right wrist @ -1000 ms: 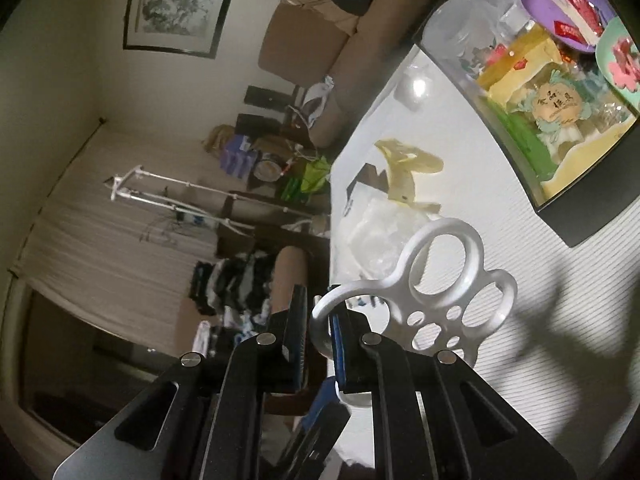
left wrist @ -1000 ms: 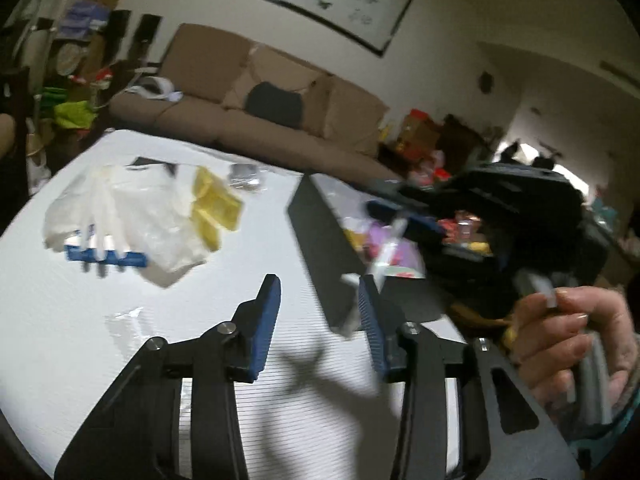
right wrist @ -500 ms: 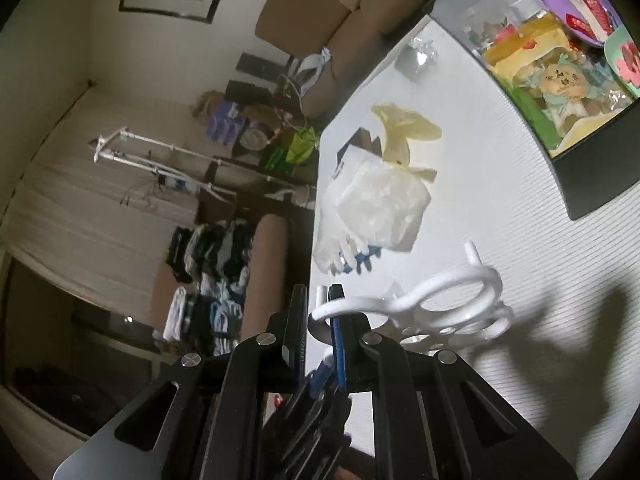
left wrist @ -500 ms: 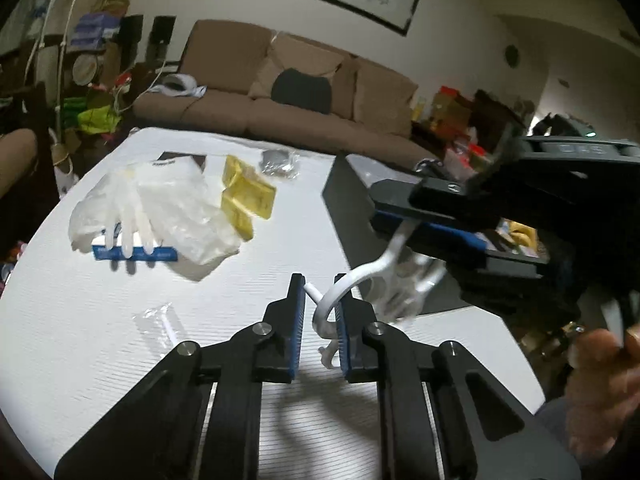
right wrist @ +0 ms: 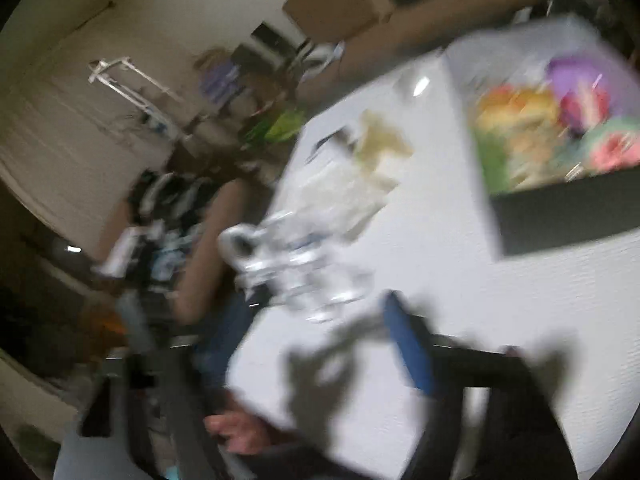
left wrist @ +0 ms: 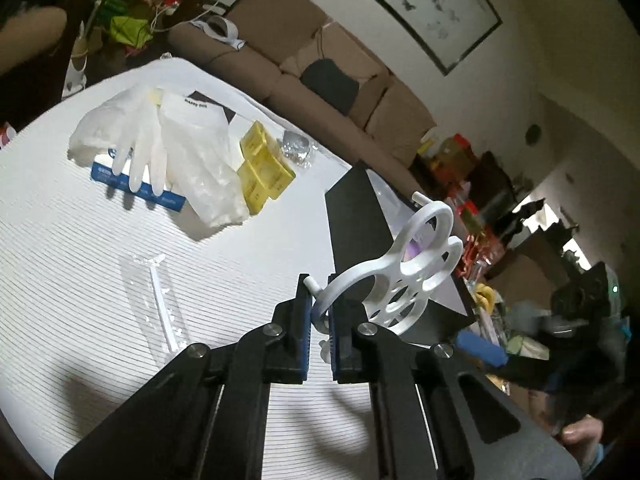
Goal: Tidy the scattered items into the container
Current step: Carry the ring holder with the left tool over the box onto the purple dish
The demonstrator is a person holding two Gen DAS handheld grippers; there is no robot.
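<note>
Your left gripper (left wrist: 320,322) is clamped on the white ringed plastic holder (left wrist: 404,276), held just beside the black container (left wrist: 352,216). Your right gripper (right wrist: 280,364) is opening, nothing between its jaws.

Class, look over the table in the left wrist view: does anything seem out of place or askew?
Yes. The white plastic ring-holed holder is off the table, pinched at one rim in the left gripper, tilted over the black container. White gloves, yellow packets and a clear wrapper lie scattered outside it.
</note>
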